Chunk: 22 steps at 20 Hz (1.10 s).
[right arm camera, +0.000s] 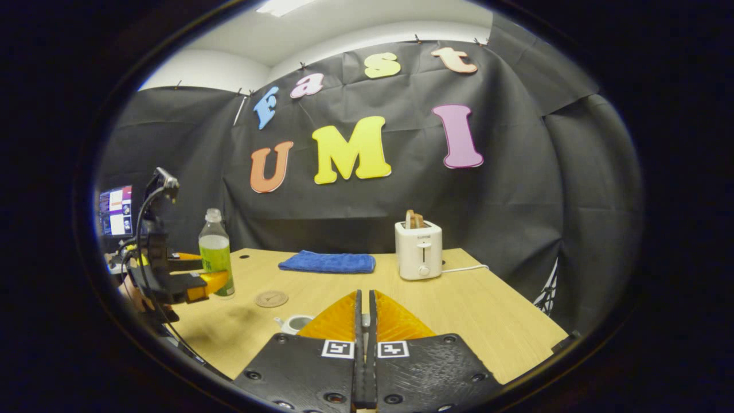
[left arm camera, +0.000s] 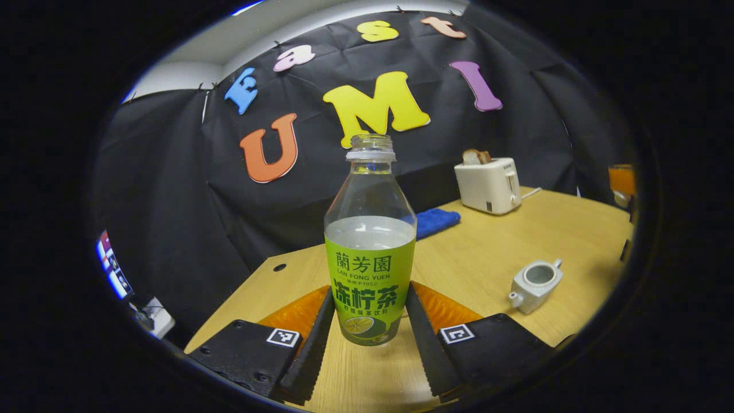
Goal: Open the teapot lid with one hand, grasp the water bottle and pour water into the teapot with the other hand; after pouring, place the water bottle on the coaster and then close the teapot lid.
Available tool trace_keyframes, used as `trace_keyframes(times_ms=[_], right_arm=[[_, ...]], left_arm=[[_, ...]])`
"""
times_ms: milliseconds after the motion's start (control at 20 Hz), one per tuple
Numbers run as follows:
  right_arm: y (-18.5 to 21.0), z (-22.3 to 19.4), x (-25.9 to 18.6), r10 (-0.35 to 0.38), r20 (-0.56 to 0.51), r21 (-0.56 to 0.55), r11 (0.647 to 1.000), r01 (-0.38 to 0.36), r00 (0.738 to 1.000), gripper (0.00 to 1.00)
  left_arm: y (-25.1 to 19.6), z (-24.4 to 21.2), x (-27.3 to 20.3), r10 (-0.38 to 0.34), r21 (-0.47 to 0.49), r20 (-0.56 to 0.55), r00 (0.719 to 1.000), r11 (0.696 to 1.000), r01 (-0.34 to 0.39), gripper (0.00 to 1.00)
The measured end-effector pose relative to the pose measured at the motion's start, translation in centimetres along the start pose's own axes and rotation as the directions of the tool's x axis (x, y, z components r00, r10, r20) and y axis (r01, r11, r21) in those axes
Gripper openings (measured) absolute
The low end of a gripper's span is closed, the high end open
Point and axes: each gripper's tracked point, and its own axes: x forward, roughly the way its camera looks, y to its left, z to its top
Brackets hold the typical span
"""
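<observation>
In the left gripper view the capless water bottle (left arm camera: 370, 252), green-labelled and part full, stands upright between my left gripper's (left arm camera: 370, 289) fingers, which press on both sides of its label. The right gripper view has that bottle (right arm camera: 216, 255) at the table's left end inside the left gripper (right arm camera: 198, 275). The white teapot (left arm camera: 536, 284) sits lidless to the right. My right gripper (right arm camera: 364, 295) is shut, with a small pale piece of the lid at its tips. The teapot (right arm camera: 292, 324) peeks out left of its fingers. A round brown coaster (right arm camera: 271, 298) lies between bottle and teapot.
A white toaster (right arm camera: 418, 249) holding bread stands at the back of the wooden table (right arm camera: 487, 321), its cord trailing right. A folded blue cloth (right arm camera: 327, 262) lies left of it. A lit screen (right arm camera: 116, 210) sits beyond the table's left end.
</observation>
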Motion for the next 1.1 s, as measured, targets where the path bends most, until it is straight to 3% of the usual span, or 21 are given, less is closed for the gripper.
trace_keyframes(times_ms=[150,250,650,1100], right_arm=[[0.1,-0.4,0.4,0.002,-0.008,0.010,1.000,-0.002,1.000,0.00],[0.1,-0.5,0.6,0.002,-0.013,0.010,1.000,-0.002,1.000,0.00],[0.2,-2.4,1.9,-0.005,-0.039,0.015,1.000,0.005,0.999,0.00],[1.0,-3.8,2.5,-0.008,-0.060,0.009,1.000,0.009,0.998,0.00]], left_arm=[[-0.1,1.1,3.1,-0.061,-0.179,0.040,0.997,0.982,0.067,0.74],[-0.2,1.1,4.7,-0.079,-0.249,0.044,0.996,0.965,0.088,0.74],[-0.7,-2.2,10.0,-0.098,-0.256,-0.015,0.995,0.962,0.090,0.75],[-2.0,-4.8,11.5,-0.116,-0.238,-0.070,0.991,0.967,0.096,0.75]])
